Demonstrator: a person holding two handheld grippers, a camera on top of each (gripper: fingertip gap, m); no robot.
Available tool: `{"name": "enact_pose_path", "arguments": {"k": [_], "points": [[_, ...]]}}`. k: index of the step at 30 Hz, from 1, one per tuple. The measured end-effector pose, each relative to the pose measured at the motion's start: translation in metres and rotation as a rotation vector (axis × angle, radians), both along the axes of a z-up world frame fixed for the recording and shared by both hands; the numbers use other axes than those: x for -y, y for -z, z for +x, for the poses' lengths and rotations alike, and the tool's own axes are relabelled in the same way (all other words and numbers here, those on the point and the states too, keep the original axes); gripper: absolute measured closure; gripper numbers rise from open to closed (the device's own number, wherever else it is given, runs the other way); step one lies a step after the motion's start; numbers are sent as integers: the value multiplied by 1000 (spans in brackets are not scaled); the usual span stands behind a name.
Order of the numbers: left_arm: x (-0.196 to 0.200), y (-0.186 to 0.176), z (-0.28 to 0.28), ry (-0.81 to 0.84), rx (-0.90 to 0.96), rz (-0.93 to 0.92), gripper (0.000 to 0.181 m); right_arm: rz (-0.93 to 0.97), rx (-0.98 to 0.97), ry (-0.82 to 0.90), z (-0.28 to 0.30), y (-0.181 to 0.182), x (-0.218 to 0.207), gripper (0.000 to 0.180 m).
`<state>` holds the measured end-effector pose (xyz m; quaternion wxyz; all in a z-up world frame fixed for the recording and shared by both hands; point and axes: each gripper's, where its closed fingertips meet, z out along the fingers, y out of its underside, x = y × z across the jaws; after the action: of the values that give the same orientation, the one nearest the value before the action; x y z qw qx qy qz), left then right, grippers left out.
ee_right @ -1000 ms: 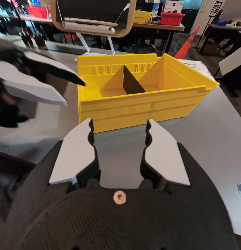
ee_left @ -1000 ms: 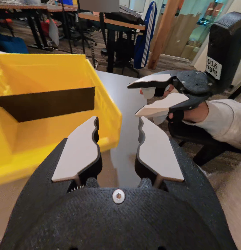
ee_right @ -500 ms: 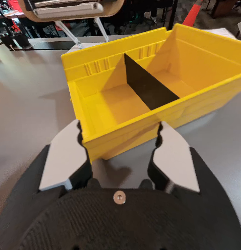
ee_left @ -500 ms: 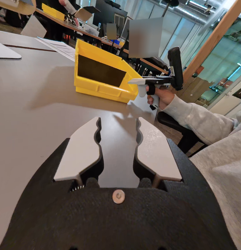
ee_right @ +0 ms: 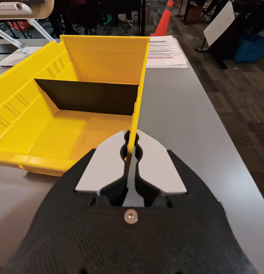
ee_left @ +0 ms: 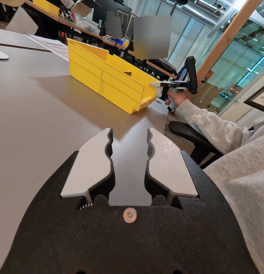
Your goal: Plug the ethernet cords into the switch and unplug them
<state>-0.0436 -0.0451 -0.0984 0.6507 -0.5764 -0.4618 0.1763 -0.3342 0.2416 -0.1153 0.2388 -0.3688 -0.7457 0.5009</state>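
Your right tongs [ee_right: 131, 142] pinch the near right wall of the bin [ee_right: 57, 133], its long axis running away from them along the table [ee_right: 180, 118]; your left tongs [ee_left: 129, 133] hang open, well apart.

1. Bright, even indoor light fills both views; daylight comes through the glass walls [ee_left: 239, 62] far right of the left gripper [ee_left: 129, 130].
2. The yellow bin [ee_left: 107, 83] ahead of that gripper throws a soft shadow toward it across the grey table [ee_left: 32, 118].
3. A pale sheen lies on the tabletop [ee_right: 180, 118] right of the right gripper [ee_right: 132, 131].
4. Wide-angle distortion bends the table edges and the wooden post [ee_left: 226, 38].
5. The bin's near rim [ee_right: 39, 161], left of the right gripper, is smeared by motion blur; background desks are soft.
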Motion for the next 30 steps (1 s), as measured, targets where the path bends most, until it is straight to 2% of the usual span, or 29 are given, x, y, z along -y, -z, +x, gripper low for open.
{"name": "enact_pose_path", "arguments": {"k": [1,10,17,26,30], "points": [[-3,1,-2,15,3,0,137,5,-3,-2,2,0,-5,175],[-21,1,-11,103,16,20,138,18,-102,-8,-7,-5,-51,175],[-16,0,-8,82,7,37,138,-4,-97,-12,-19,-5,-56,176],[-16,-1,-5,87,-4,24,138,41,-116,137,-34,-6,-78,170],[-17,-1,-4,91,-8,15,138,83,-173,254,-35,-18,-95,150]]}}
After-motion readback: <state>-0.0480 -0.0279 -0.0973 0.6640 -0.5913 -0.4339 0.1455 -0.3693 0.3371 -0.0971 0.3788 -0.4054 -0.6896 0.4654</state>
